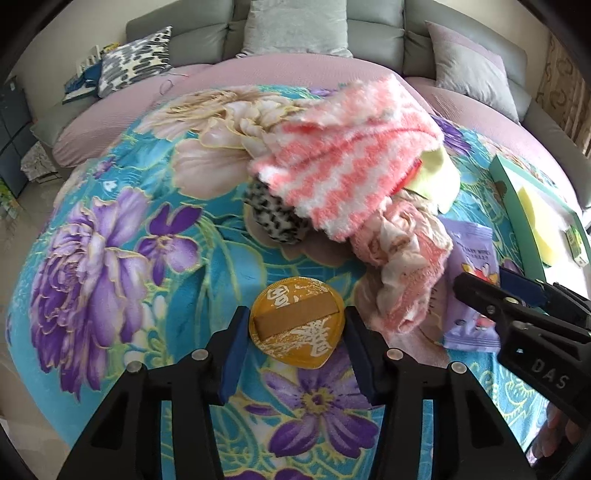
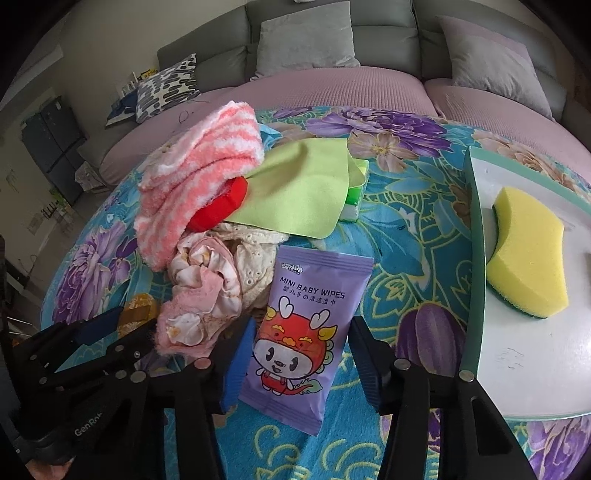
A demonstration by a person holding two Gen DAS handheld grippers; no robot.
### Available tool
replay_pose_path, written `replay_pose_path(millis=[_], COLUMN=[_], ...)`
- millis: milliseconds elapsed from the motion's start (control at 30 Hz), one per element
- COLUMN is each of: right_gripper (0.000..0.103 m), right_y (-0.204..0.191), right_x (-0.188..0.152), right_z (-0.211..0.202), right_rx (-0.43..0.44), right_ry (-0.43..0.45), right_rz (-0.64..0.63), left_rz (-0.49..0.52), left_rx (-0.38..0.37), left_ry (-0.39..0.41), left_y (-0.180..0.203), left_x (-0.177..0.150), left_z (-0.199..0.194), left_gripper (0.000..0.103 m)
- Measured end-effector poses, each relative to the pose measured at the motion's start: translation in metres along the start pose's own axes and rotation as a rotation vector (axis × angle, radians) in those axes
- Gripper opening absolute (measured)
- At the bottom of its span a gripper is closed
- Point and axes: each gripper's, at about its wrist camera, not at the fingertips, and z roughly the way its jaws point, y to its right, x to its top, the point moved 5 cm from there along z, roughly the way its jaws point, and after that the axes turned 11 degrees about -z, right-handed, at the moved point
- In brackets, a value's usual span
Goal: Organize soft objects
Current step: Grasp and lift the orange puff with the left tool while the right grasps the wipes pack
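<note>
Left gripper [image 1: 295, 328] fingers are straddling a stiff gold disc [image 1: 297, 321]; right gripper [image 2: 301, 354] fingers are bracketing a light, slippery wipes pack [image 2: 303, 332], neither yet pinching.

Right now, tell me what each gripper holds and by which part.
Nothing gripped yet. Left gripper straddles the gold disc; right gripper straddles the wipes pack.

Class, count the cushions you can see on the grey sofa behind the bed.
3: a patterned cushion at the left end, a grey cushion in the middle, a grey-and-mauve cushion on the right. Others may be out of frame.
</note>
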Motion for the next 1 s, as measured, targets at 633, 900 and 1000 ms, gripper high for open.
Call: replay_pose_path(millis=[633, 900, 1000], right_gripper=[0.048, 0.048, 0.048], right_y=[0.015, 0.043, 0.068], right_x=[0.007, 0.03, 0.04], right_z=[-0.034, -0.088, -0.113], right_rx=[0.069, 0.046, -0.028], right_ry=[0.076, 0.216, 0.272], right_rz=[0.041, 0.066, 0.082], left_rz=[-0.016, 0.044, 0.082], left_rx=[0.036, 0.003, -0.042], left_ry=[0.124, 0.213, 0.26], left_y=[0.001, 0.041, 0.069], left_x=[0.036, 0.067, 0.082], left_z=[-0.049, -0.075, -0.09], left_gripper=[0.052, 0.052, 0.052])
